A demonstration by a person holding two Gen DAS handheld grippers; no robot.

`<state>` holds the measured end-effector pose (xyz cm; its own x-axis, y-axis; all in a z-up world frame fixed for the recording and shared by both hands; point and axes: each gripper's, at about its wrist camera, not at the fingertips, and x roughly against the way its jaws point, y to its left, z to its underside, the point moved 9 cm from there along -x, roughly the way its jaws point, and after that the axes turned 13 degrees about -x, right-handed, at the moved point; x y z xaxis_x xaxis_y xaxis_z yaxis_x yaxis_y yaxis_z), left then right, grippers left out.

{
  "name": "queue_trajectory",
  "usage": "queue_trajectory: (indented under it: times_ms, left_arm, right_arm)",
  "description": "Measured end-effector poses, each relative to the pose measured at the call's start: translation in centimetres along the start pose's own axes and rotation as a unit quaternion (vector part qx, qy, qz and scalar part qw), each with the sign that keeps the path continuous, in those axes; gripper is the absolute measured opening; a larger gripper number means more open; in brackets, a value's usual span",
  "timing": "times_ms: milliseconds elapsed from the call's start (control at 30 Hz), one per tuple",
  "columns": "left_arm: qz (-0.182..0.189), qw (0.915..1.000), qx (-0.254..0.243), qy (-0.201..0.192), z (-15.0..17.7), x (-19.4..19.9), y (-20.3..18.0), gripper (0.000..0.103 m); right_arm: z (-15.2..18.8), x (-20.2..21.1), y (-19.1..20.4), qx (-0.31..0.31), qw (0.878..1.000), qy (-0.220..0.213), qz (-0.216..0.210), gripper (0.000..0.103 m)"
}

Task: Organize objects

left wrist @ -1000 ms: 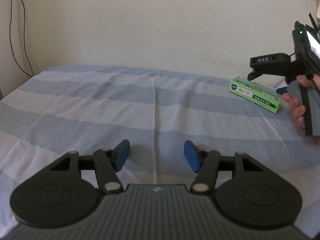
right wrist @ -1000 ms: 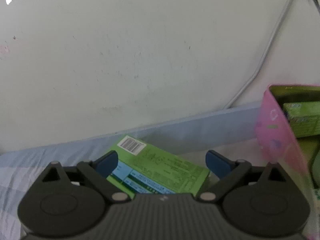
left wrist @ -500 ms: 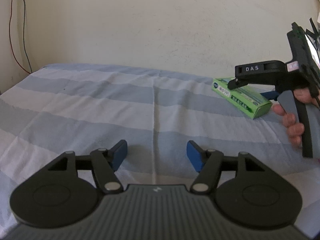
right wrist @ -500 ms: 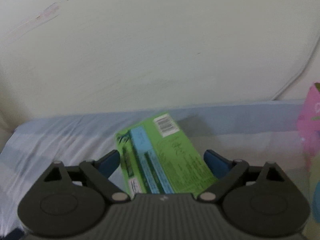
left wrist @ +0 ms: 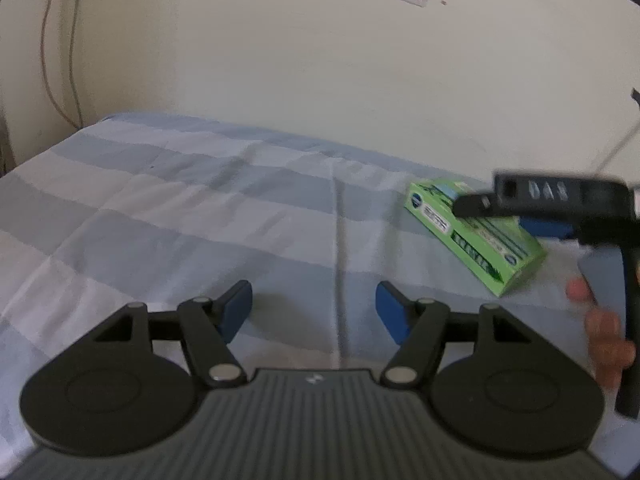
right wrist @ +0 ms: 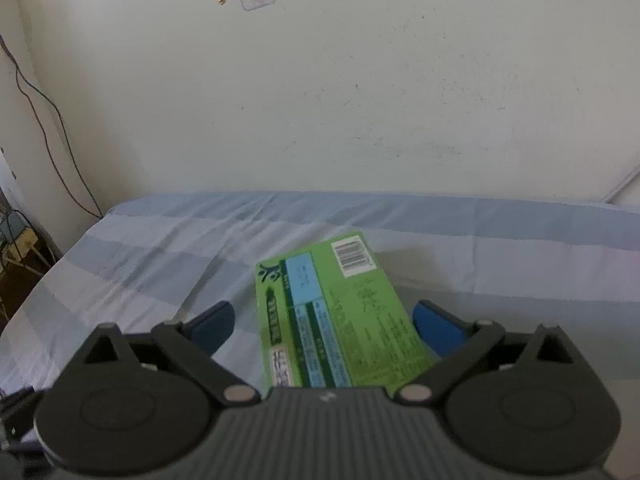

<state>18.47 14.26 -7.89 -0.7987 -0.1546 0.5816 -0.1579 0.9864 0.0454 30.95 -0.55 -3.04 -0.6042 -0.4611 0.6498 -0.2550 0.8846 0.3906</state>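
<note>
A green carton with a barcode lies flat on the blue-striped bedsheet. My right gripper is open, its blue pads on either side of the carton with gaps showing. In the left wrist view the same carton lies at the right, with the right gripper over it, held by a hand. My left gripper is open and empty, low over the sheet in the middle of the bed.
A cream wall stands right behind the bed. A dark cable hangs down the wall at the left, above the bed's left edge. The striped sheet stretches left of the carton.
The right gripper has swung left around the carton, so the pink container at the right has left its view. The carton now lies more lengthwise between the pads. The left gripper has barely moved.
</note>
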Motion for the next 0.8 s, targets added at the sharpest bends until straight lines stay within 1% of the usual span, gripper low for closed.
queue_trajectory:
  times_ms: [33, 67, 167, 200, 267, 333, 367, 433, 467, 500, 533, 567, 633, 733, 800]
  left_arm:
    - [0.0, 1.0, 0.006, 0.0, 0.0, 0.1, 0.2, 0.07]
    - [0.0, 0.9999, 0.012, 0.001, 0.0, 0.1, 0.3, 0.07]
    - [0.0, 0.9996, 0.027, -0.002, -0.2, 0.2, 0.8, 0.07]
    - [-0.002, 0.9995, 0.031, -0.003, -0.3, 0.2, 1.0, 0.07]
    - [-0.003, 0.9993, 0.038, -0.004, -0.4, 0.3, 1.3, 0.07]
    - [-0.003, 0.999, 0.045, -0.003, -0.4, 0.3, 1.5, 0.07]
    - [-0.003, 0.9989, 0.047, -0.002, -0.4, 0.4, 1.6, 0.07]
    - [-0.003, 0.9989, 0.048, -0.002, -0.5, 0.4, 1.7, 0.07]
    - [-0.003, 0.9989, 0.047, -0.002, -0.5, 0.4, 1.6, 0.07]
    - [-0.003, 0.9989, 0.047, -0.002, -0.5, 0.4, 1.6, 0.07]
    - [-0.003, 0.9989, 0.047, -0.002, -0.7, 0.3, 1.8, 0.07]
    - [-0.002, 0.9989, 0.047, -0.002, -0.7, 0.3, 1.8, 0.07]
    - [-0.001, 0.9988, 0.05, -0.002, -0.7, 0.1, 2.0, 0.07]
    - [-0.003, 0.9985, 0.054, -0.005, -0.8, 0.2, 2.3, 0.071]
    - [-0.007, 0.998, 0.062, -0.006, -0.7, 0.3, 2.7, 0.072]
  right_arm:
    - [0.7, 0.0, 0.2, 0.002, 1.0, 0.004, -0.003, 0.101]
    - [0.7, -0.1, 0.4, 0.004, 1.0, 0.009, -0.009, 0.103]
    - [1.9, -0.6, 0.9, 0.014, 0.998, 0.044, -0.042, 0.103]
    - [2.4, -0.7, 1.1, 0.025, 0.998, 0.047, -0.043, 0.103]
    - [3.2, -0.9, 1.8, 0.075, 0.996, 0.039, -0.023, 0.103]
    - [4.4, -0.9, 2.6, 0.139, 0.99, 0.034, -0.004, 0.102]
    - [4.7, -0.7, 2.9, 0.158, 0.987, 0.022, -0.002, 0.097]
    - [5.0, -0.2, 3.4, 0.169, 0.986, 0.012, -0.007, 0.083]
    - [5.1, 0.0, 3.6, 0.167, 0.986, 0.013, -0.013, 0.067]
    - [5.3, 0.4, 3.8, 0.166, 0.986, 0.014, -0.021, 0.054]
    - [5.5, 0.6, 3.9, 0.166, 0.986, 0.014, -0.025, 0.05]
    - [5.8, 0.9, 4.1, 0.169, 0.985, 0.012, -0.027, 0.043]
    - [6.7, 1.9, 4.2, 0.184, 0.982, 0.011, -0.037, 0.042]
    - [7.5, 3.4, 4.0, 0.203, 0.979, 0.005, -0.037, 0.044]
    - [8.1, 4.0, 4.3, 0.202, 0.979, 0.006, -0.037, 0.056]
